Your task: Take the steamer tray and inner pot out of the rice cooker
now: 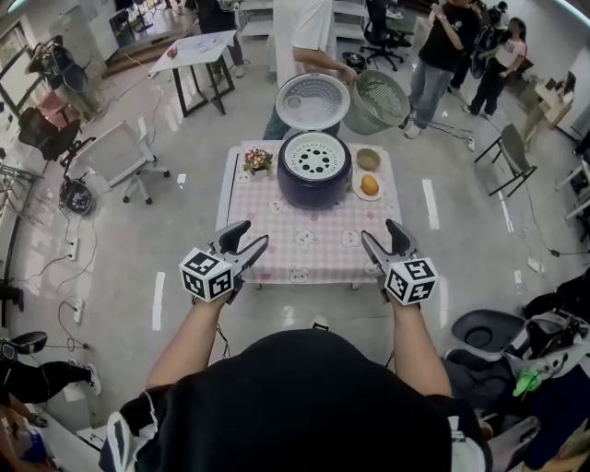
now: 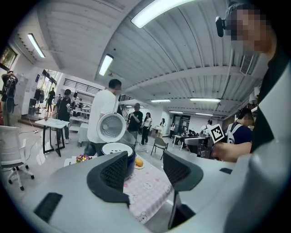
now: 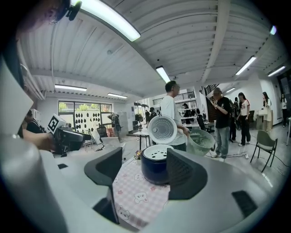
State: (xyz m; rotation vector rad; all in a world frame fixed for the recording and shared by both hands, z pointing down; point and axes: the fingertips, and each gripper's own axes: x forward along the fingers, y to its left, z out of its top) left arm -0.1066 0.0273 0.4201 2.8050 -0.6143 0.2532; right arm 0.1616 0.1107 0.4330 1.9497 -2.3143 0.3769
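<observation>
The steamer tray, white and perforated, sat in the top of the dark blue rice cooker, just above the centre of the head view. The inner pot was hidden beneath the tray. The cooker's lid stood open, tilted up behind the body. The cooker rested on the far half of the tabletop, which carried a pink checked cloth.

To the right of the cooker lay a plate with an orange item on it and, just beyond it, a small bowl. A small bunch of flowers sat to the left of the cooker.

My left gripper was at the near left edge of the tabletop, lower left of centre. Its jaws were wide apart with nothing between them. My right gripper was at the near right edge, jaws likewise wide and empty. Both pointed toward the cooker and were well apart from it.

At the top of the frame, a person stood behind the tabletop, holding a pale green basket.
</observation>
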